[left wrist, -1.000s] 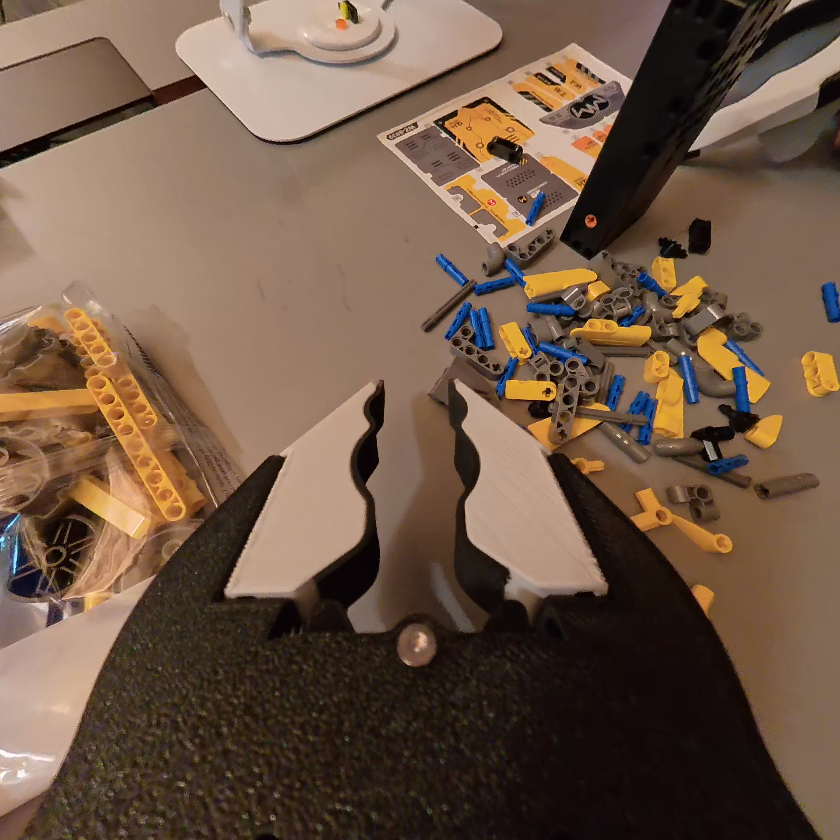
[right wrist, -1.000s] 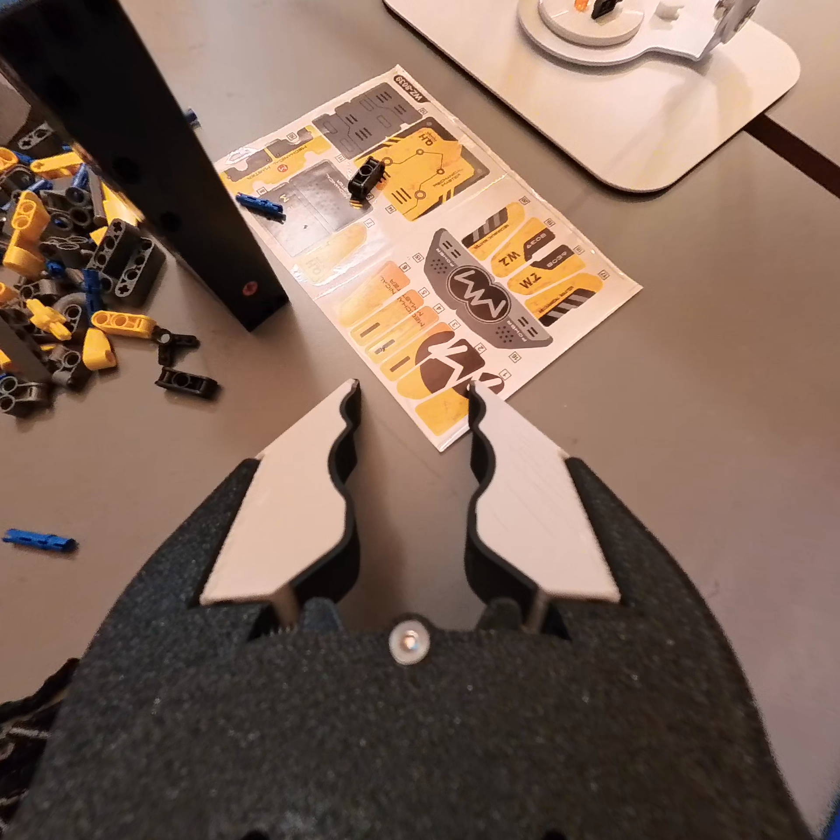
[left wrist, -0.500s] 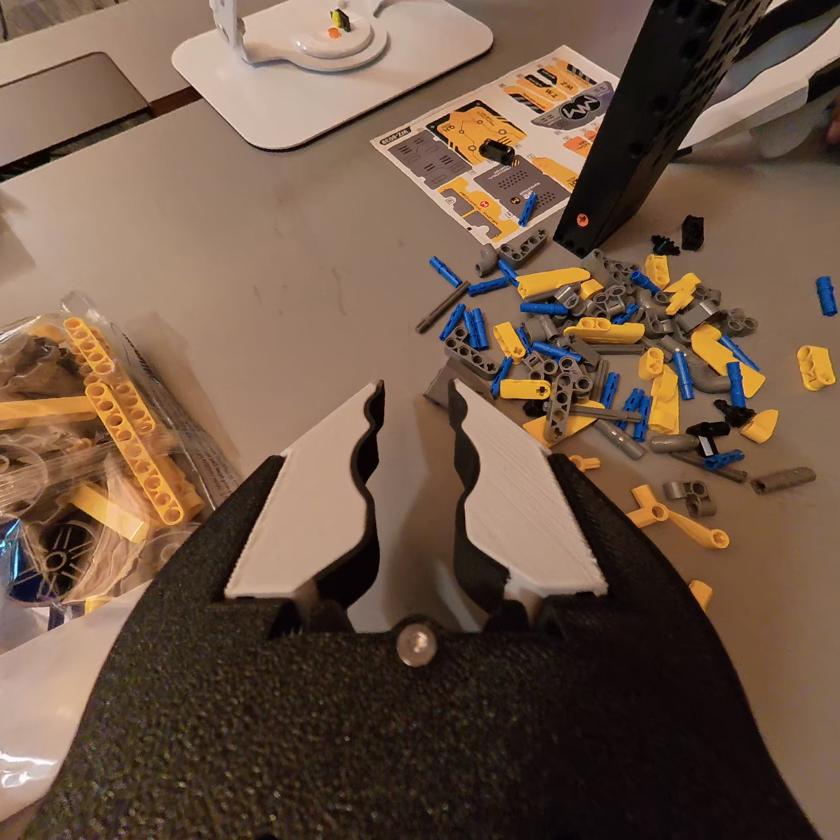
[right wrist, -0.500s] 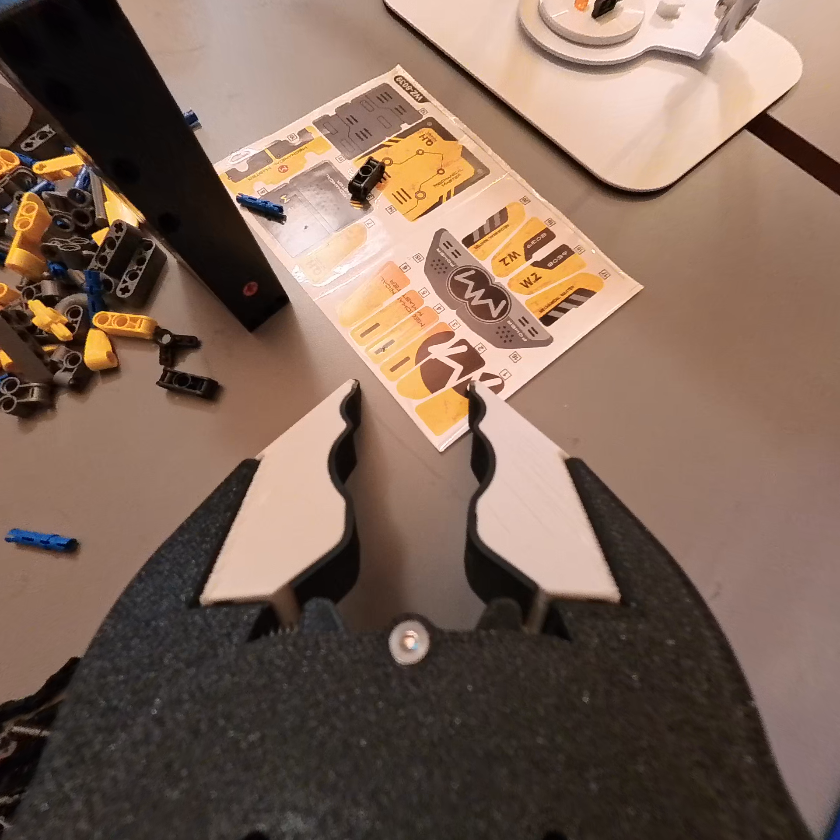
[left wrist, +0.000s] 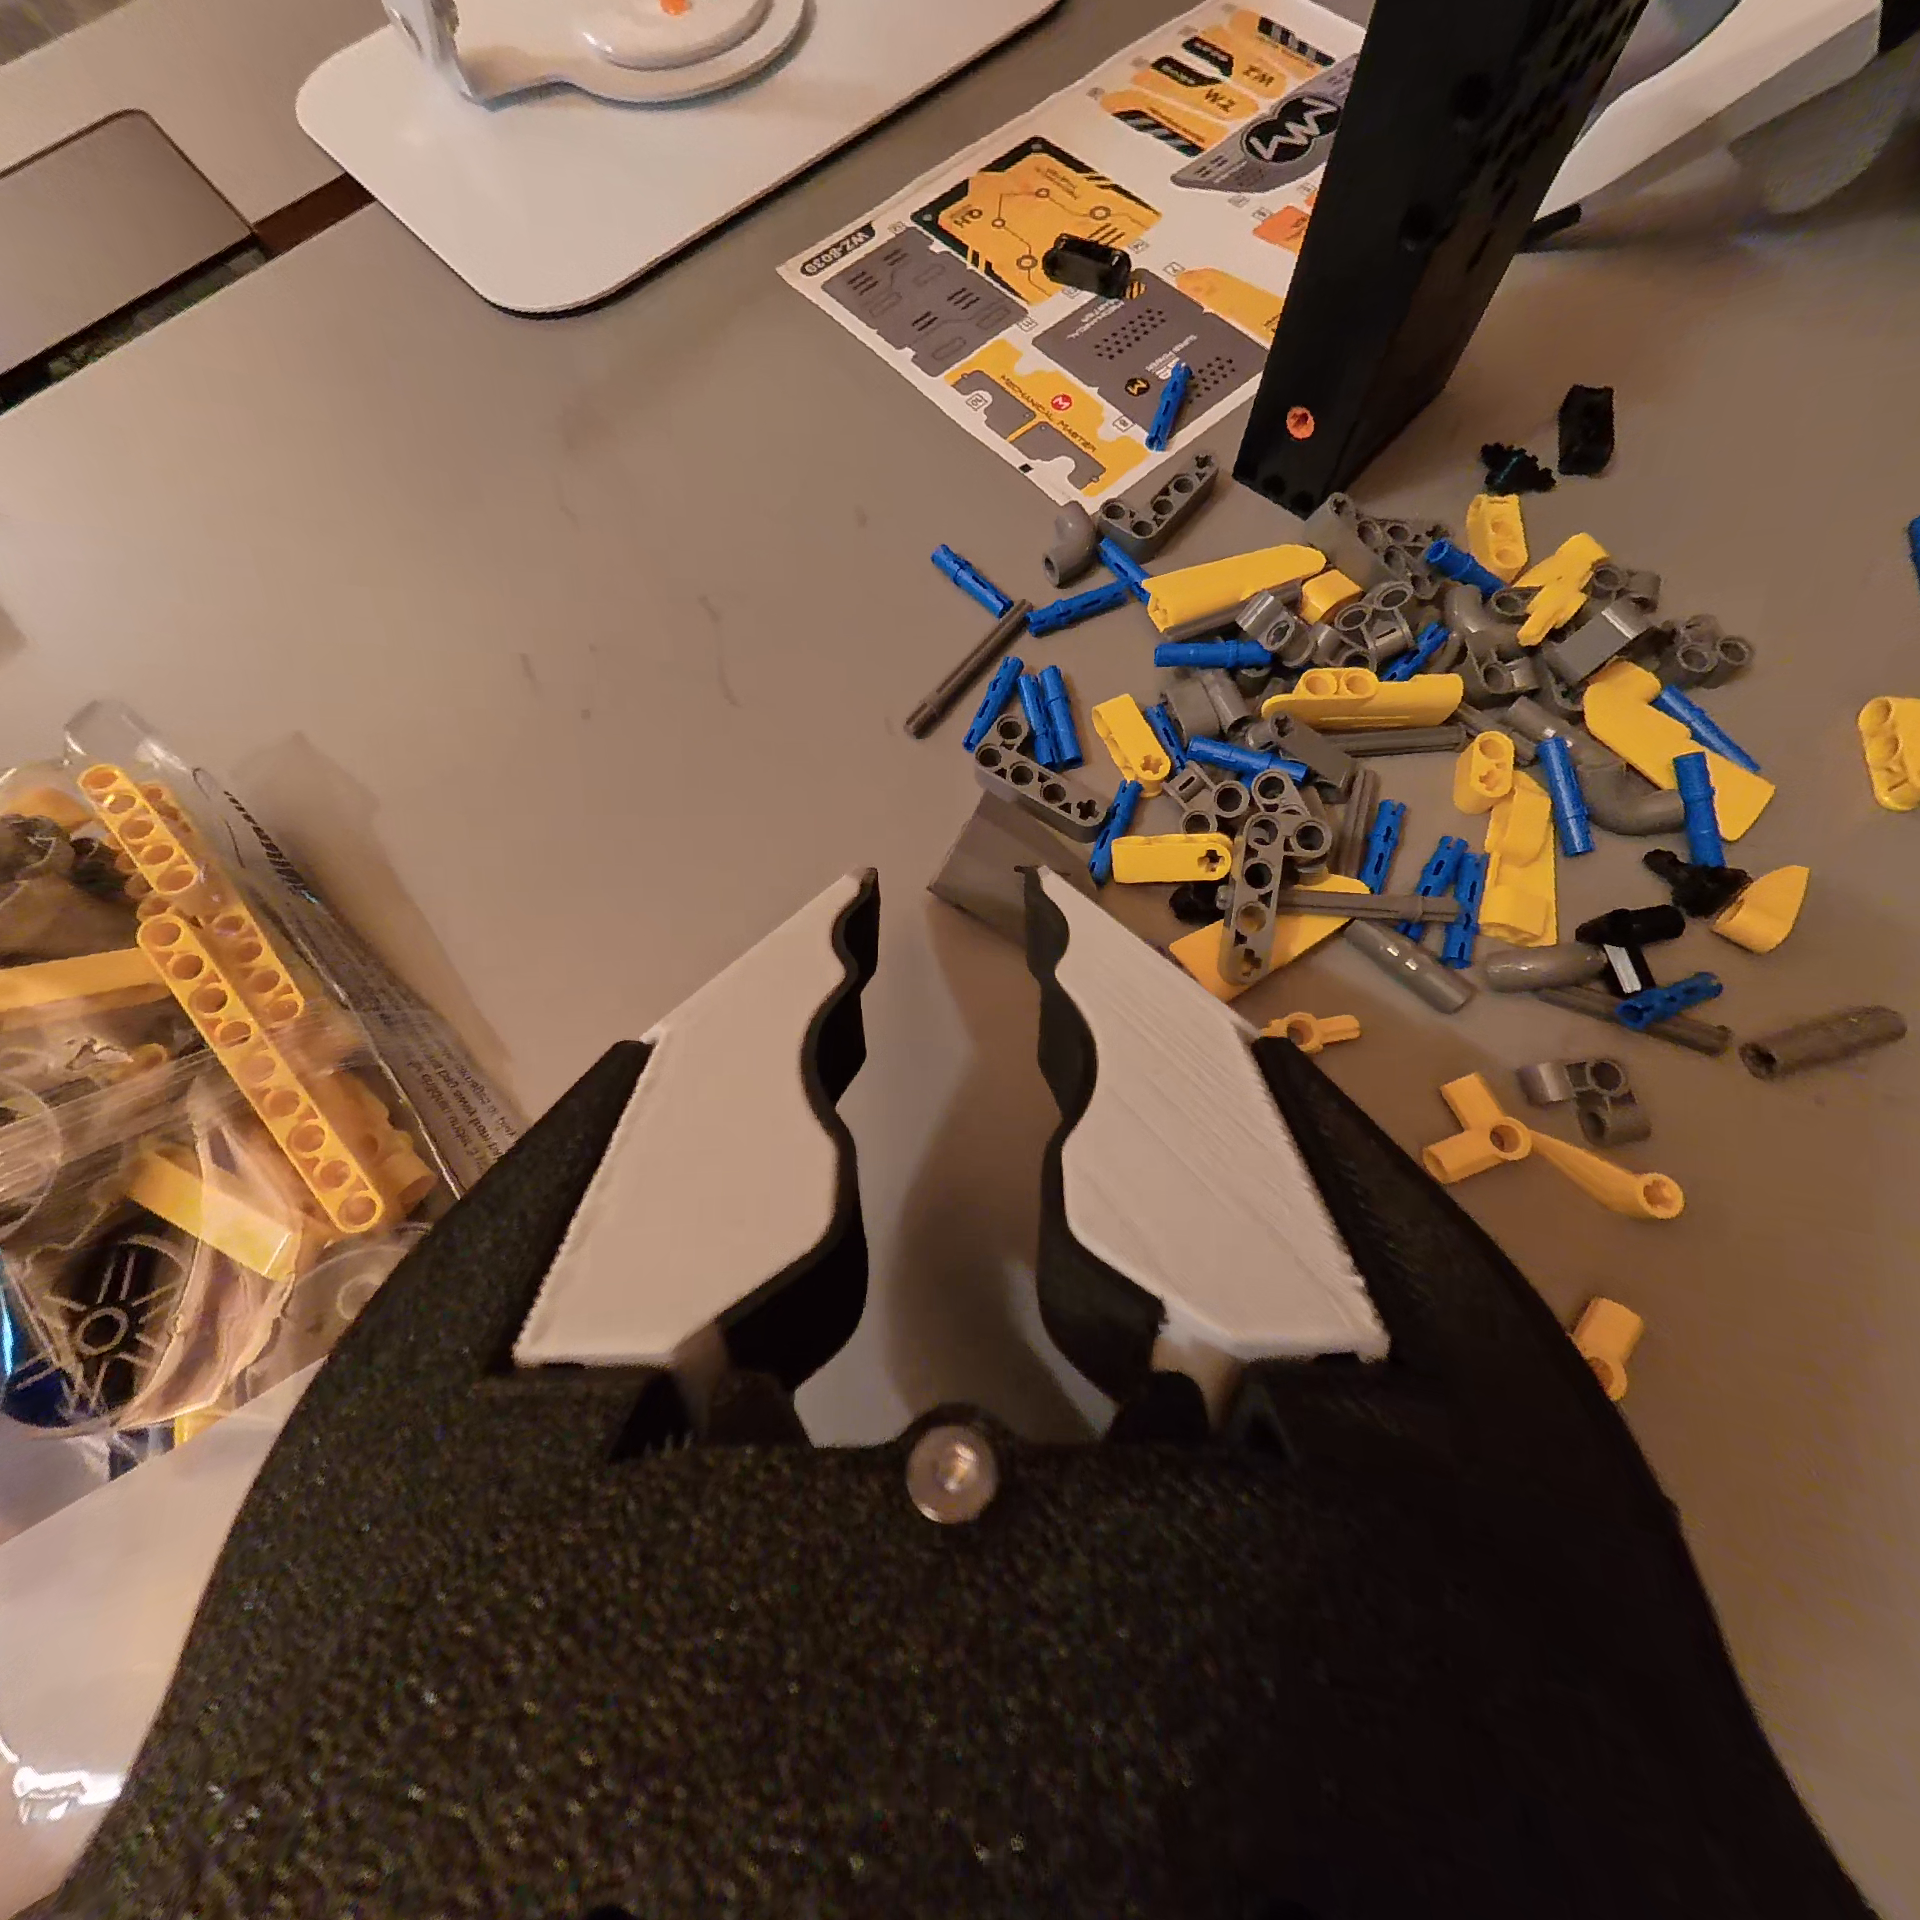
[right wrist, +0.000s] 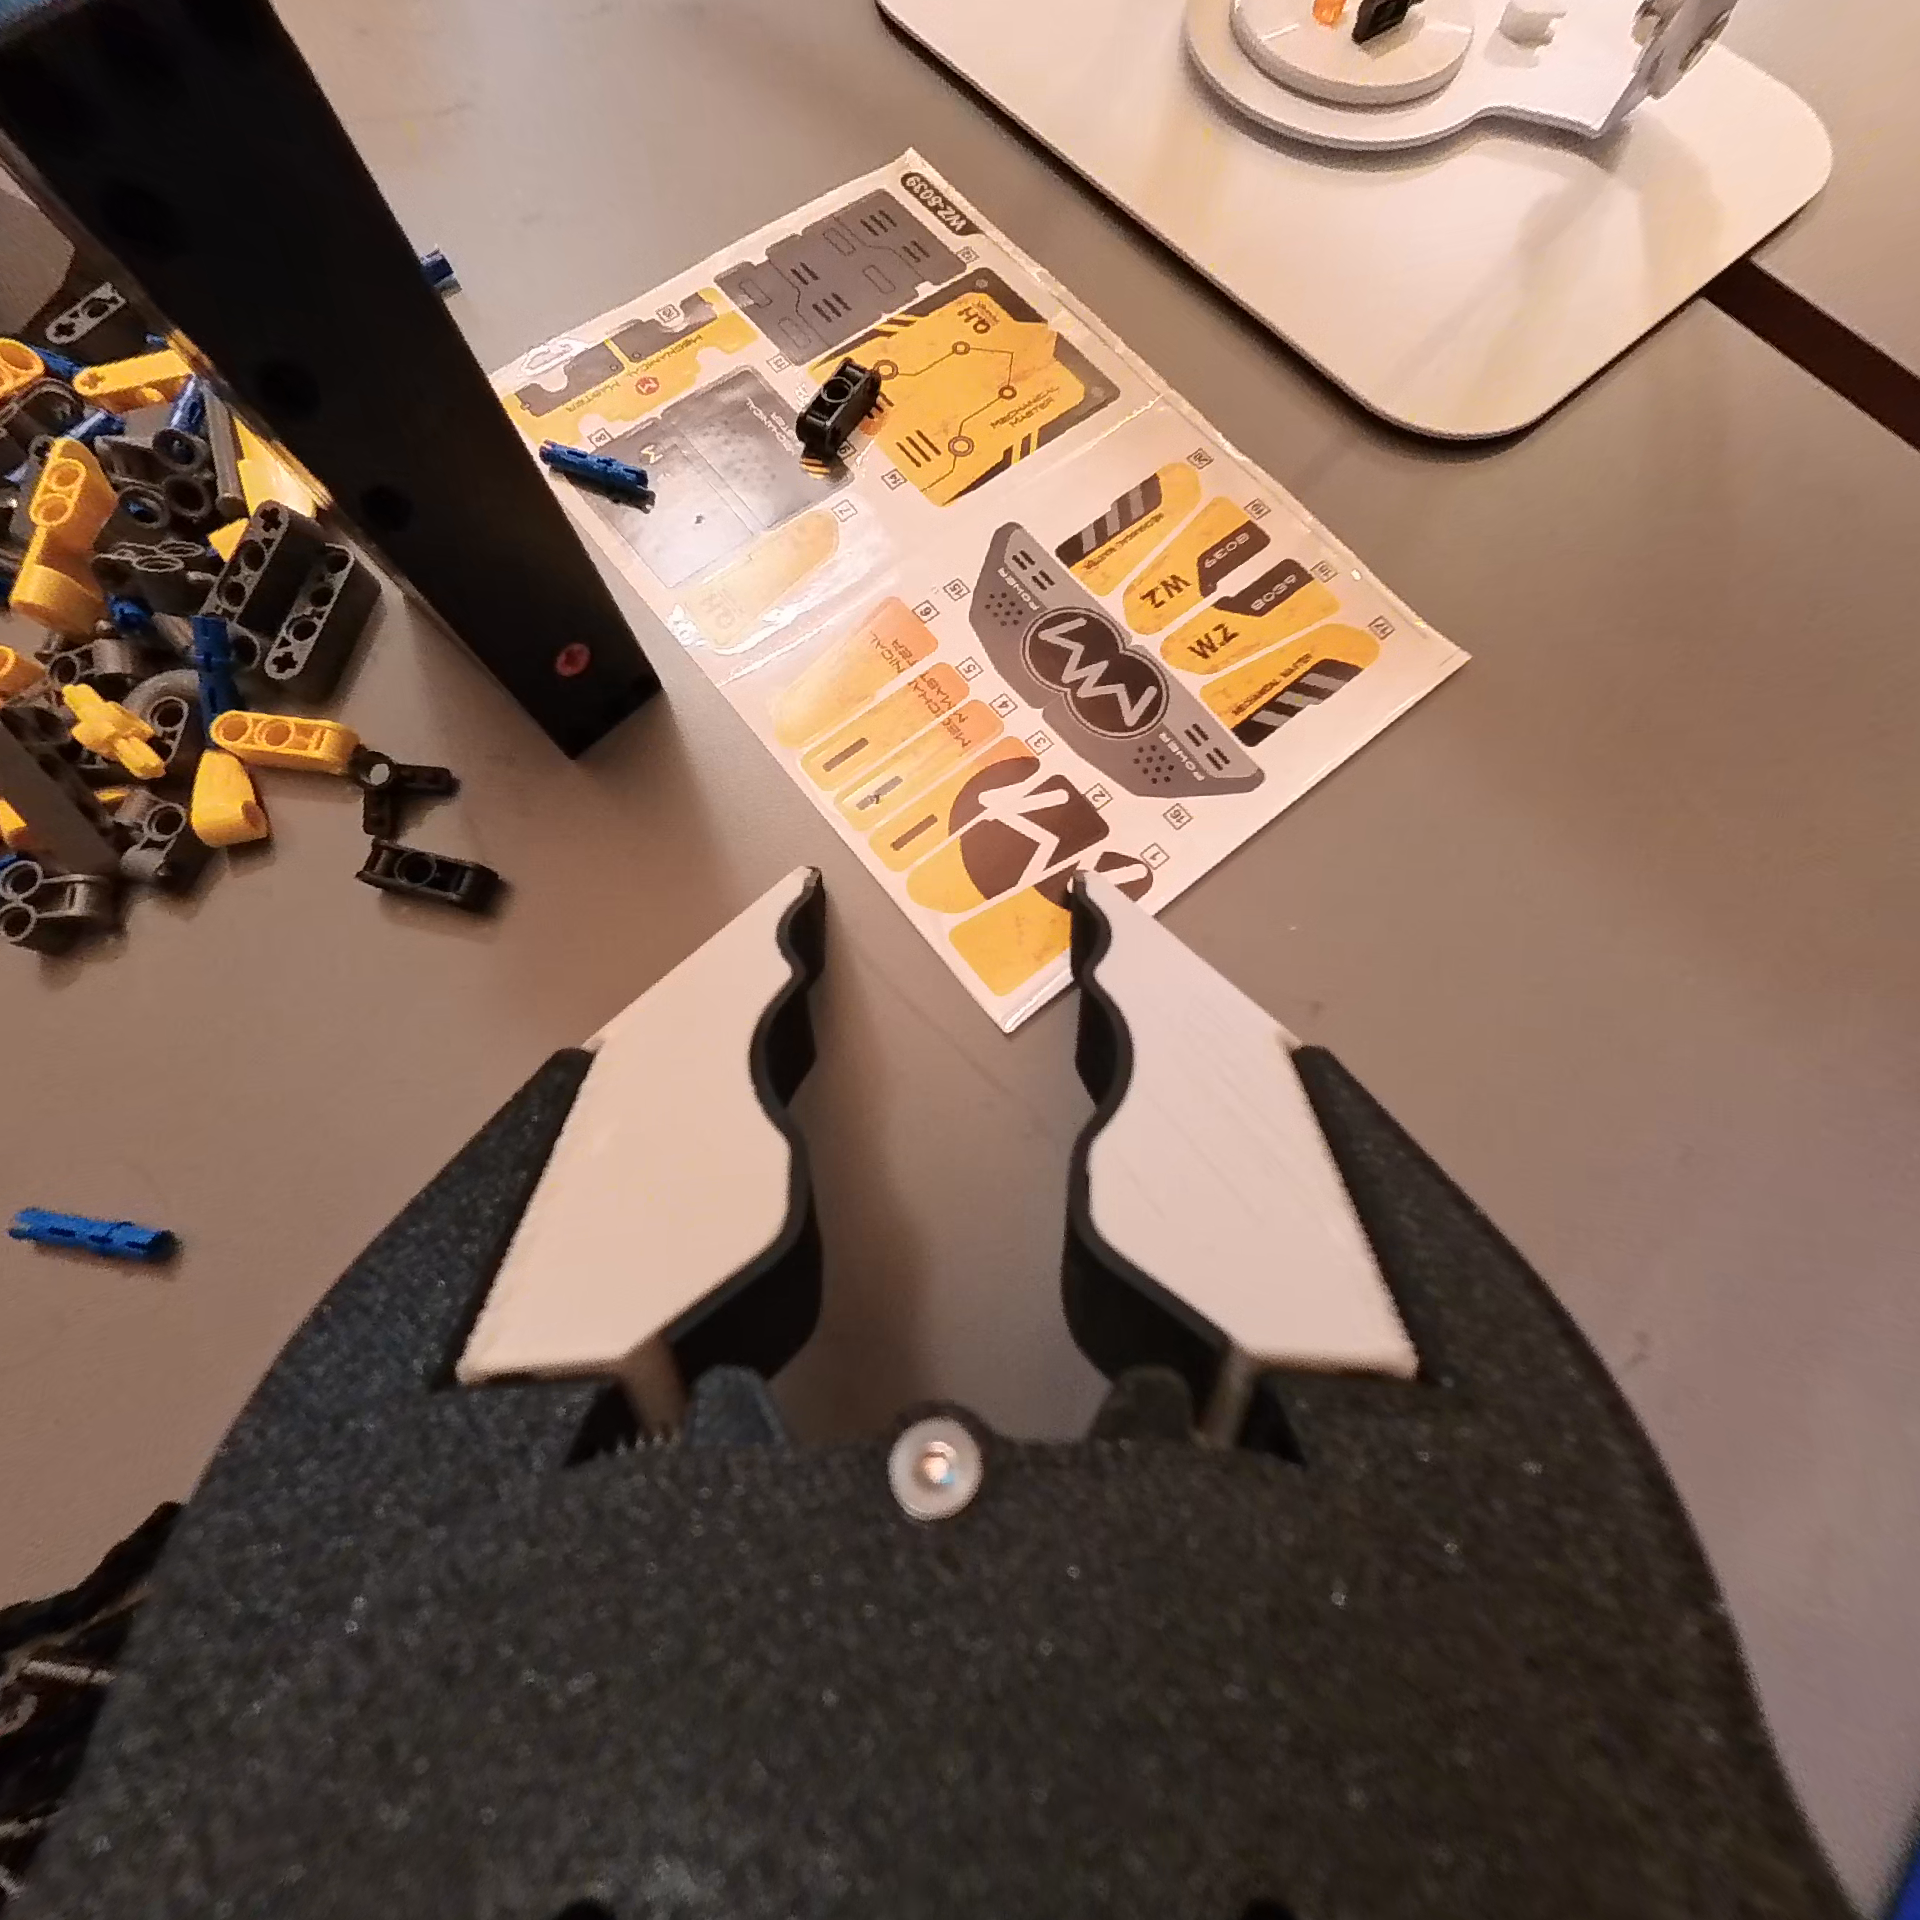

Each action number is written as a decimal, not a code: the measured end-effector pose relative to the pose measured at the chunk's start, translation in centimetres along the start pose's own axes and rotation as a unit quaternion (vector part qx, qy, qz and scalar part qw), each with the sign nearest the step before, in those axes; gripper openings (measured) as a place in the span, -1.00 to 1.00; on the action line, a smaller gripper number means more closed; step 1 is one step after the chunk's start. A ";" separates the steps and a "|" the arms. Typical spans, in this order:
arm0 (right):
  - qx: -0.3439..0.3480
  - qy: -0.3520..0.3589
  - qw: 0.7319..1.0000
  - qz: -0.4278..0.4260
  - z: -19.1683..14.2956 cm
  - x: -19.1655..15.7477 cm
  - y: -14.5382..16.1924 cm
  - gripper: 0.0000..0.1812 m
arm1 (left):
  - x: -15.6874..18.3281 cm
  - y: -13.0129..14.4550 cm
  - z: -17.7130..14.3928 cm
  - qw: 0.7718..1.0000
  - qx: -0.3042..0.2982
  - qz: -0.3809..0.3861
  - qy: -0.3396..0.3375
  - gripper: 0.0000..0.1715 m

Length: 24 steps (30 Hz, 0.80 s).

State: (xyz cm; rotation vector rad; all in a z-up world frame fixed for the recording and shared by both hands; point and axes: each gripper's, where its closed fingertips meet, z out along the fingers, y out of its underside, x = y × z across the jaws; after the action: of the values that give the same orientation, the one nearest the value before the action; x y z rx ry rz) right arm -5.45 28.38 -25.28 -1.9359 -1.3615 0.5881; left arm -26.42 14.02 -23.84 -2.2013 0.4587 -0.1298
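My left gripper (left wrist: pixel 951 883) is open and empty above the grey table. Just to its right lies a pile of small yellow, blue and grey building pieces (left wrist: pixel 1382 748); a grey piece (left wrist: pixel 977 868) lies by the right fingertip. My right gripper (right wrist: pixel 945 883) is open and empty, its right fingertip over the near corner of a sticker sheet (right wrist: pixel 977 582). The same pile shows in the right wrist view (right wrist: pixel 125 644), at the left.
A tall black block (left wrist: pixel 1423 229) stands between pile and sheet (right wrist: pixel 312 343). A clear bag of yellow beams (left wrist: pixel 197 1049) lies left of the left gripper. A white stand on a white mat (right wrist: pixel 1444 187) sits at the back. A black piece (right wrist: pixel 836 400) and a blue pin (right wrist: pixel 597 468) lie on the sheet. The left gripper's tips are roughly 25 cm from the right gripper's. Between my right fingertips and the blue pin (right wrist: pixel 597 468) there is roughly 11 cm. My left wrist view (left wrist: pixel 1175 403) looks at it from another angle.
The left gripper has moved slightly forward toward the pile. The right gripper has barely moved. Both stay open and empty.
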 end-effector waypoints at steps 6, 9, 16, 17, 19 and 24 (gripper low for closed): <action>0.000 0.000 1.000 0.000 0.0 0.0 0.0 -0.48 | 0.1 0.1 0.1 1.000 -0.005 0.005 0.000 -0.69; 0.000 0.000 1.000 -0.001 0.0 0.0 0.0 -0.48 | 0.1 0.1 0.1 1.000 -0.005 0.003 0.002 -0.69; 0.000 0.000 1.000 -0.001 0.0 0.0 0.0 -0.48 | 0.1 0.1 0.1 1.000 -0.006 0.001 0.004 -0.69; 0.000 0.001 1.000 -0.001 0.0 0.0 0.0 -0.48 | 0.1 0.2 0.1 1.000 -0.006 0.000 0.004 -0.69; 0.000 0.001 1.000 -0.002 0.0 0.0 0.0 -0.48 | 0.1 0.2 0.1 1.000 -0.006 0.000 0.004 -0.69; 0.000 0.001 1.000 -0.001 0.0 0.0 0.0 -0.48 | -0.2 -0.3 -0.2 1.000 0.012 0.005 -0.012 -0.69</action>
State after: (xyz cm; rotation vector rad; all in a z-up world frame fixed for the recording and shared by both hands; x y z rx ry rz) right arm -5.43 28.37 -25.28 -1.9342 -1.3625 0.5861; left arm -26.54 14.08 -23.44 -2.1739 0.4535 -0.1031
